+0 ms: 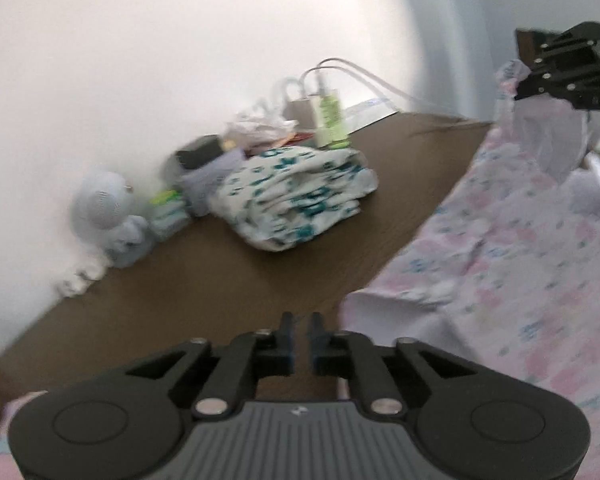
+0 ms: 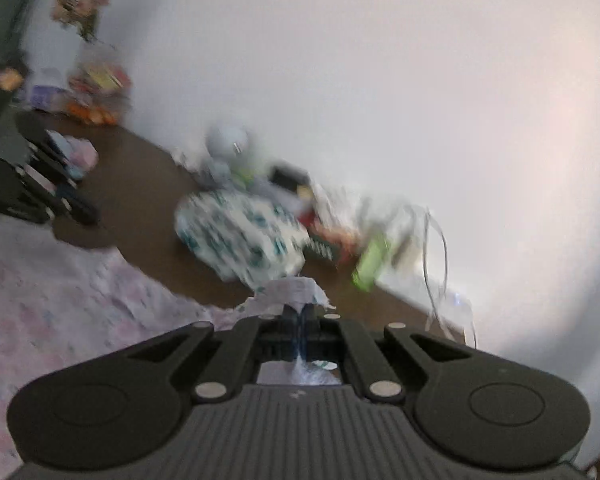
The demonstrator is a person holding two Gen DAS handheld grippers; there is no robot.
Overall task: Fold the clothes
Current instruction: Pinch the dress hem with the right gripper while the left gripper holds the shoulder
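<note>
The right gripper (image 2: 299, 322) has its fingers pinched shut on a raised edge of the pink garment (image 1: 500, 248), apparently to fold it, while the left gripper (image 1: 300, 326), fingers slightly parted and empty, hovers above the worktop (image 1: 204, 280) beside it.

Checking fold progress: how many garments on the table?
2. A folded white-and-teal garment lies near the wall clutter; a pink-print garment lies spread at the table's near side, one edge pinched by the right gripper. Clutter may hide others.
</note>
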